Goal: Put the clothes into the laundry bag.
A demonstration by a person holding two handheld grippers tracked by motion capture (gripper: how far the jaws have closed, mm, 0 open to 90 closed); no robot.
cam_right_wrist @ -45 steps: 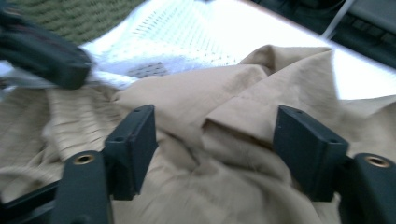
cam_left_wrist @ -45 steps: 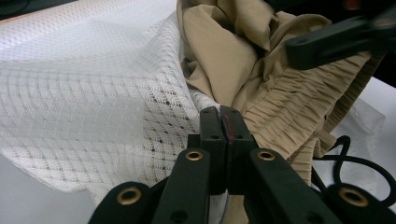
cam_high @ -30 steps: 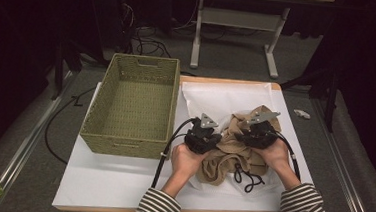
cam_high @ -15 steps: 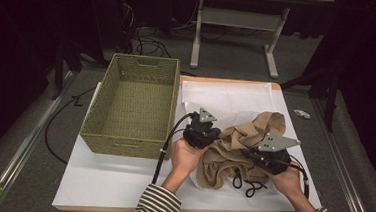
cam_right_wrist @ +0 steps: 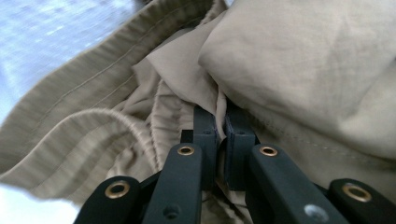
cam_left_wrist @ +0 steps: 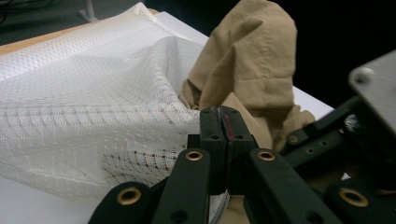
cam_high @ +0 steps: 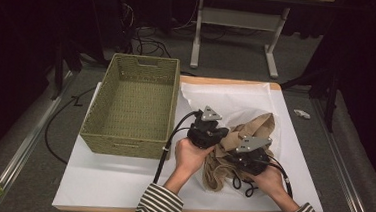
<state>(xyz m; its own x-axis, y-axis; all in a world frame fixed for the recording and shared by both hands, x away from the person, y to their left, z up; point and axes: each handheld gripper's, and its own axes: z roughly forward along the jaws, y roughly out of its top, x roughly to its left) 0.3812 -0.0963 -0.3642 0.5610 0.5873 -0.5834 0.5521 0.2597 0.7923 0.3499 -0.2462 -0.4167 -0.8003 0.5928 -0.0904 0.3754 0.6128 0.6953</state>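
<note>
Two grippers are working one pile at the near right of the table (cam_high: pixel 120 191). The left gripper (cam_left_wrist: pixel 223 122) is sitting with its jaws fully together, pinching the edge of a white mesh bag (cam_left_wrist: pixel 88 107). It is showing in the high view too (cam_high: pixel 209 133), at about 9 o'clock of the tan shorts (cam_high: pixel 244 135), and it is holding the same spot as a second ago.

The right gripper (cam_right_wrist: pixel 219 122) is clamping a fold of the tan shorts (cam_right_wrist: pixel 303 70); its jaws have just been closing and are now squeezing cloth between the pads, with almost no gap left. In the high view this gripper (cam_high: pixel 250 153) is lying at about 5 o'clock of where it was a second ago, nearer the person and over the lower half of the shorts. The cloth is being drawn out longer, with one end reaching toward 12 o'clock onto the mesh bag.

The shorts are lying on the table, partly on the mesh bag, at about 3 o'clock of the wicker basket (cam_high: pixel 136 107), which is standing apart from them.

Reading: the right hand has re-gripped lower on the shorts while the left is anchoring the bag. Possibly the bag mouth is being held open for stuffing, though the opening itself is too hard to make out.
</note>
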